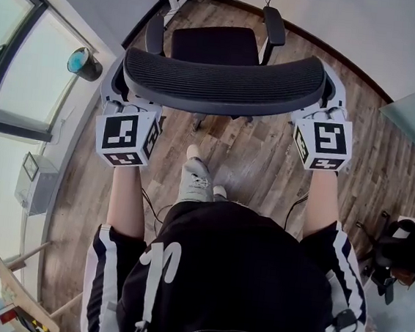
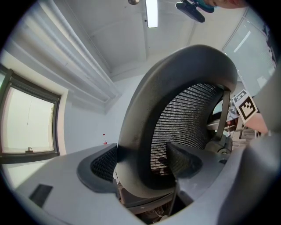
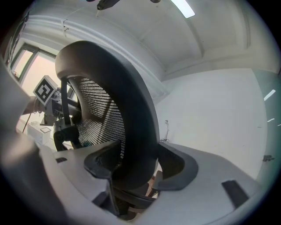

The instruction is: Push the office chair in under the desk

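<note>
Left gripper [image 2: 140, 162] and right gripper [image 3: 138, 162] each clamp the black office chair [image 1: 224, 82] by an opposite side edge of its curved mesh backrest [image 2: 184, 114], its seat [image 1: 213, 46] and armrests [image 1: 274, 25] just beyond them facing away, a two-sided hold that probably keeps the chair straight when pushed forward.

Black chair [image 1: 224, 82], mesh back. At its ends, white cubes [image 1: 126, 137] bearing black square markers. Under it, brown wood-grain floor [image 1: 266, 168]. Nearer, black shirt [image 1: 240, 275], white stripes.
</note>
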The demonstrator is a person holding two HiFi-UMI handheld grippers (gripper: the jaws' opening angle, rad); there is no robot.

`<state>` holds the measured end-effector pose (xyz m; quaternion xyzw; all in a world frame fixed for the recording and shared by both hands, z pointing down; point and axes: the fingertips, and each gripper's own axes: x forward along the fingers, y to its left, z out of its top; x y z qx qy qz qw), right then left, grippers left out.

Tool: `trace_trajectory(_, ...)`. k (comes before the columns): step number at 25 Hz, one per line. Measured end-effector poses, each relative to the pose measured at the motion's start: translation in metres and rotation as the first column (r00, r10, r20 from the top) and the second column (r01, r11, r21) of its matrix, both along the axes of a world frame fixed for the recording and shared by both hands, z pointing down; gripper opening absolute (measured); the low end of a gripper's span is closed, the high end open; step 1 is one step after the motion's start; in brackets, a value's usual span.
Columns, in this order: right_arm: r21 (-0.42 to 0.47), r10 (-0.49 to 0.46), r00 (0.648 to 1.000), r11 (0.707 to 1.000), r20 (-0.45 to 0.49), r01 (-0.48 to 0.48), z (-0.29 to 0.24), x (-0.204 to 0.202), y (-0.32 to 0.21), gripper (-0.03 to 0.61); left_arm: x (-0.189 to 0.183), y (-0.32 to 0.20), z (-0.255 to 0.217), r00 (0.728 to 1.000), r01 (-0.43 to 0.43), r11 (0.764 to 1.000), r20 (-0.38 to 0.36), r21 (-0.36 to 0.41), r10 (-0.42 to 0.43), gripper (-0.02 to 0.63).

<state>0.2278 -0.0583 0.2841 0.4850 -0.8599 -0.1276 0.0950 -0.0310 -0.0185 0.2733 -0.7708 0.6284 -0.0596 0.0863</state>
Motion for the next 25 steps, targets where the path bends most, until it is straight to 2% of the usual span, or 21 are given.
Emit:
trace_trajectory(9,-0.013,0.008,1.000,1.000,-0.007,-0.008,0.000,-0.008,-0.016,0.272,-0.009,-0.022,0.001,1.000,-0.012,1.000,-0.004,-0.020,0.012,0.341)
trace_trajectory(25,-0.021,0.053,0.999,0.998,-0.001,-0.053,0.002,-0.032,-0.051,0.272,-0.035,-0.066,0.001,0.998,-0.062,0.998,-0.003,-0.013,0.062,0.341)
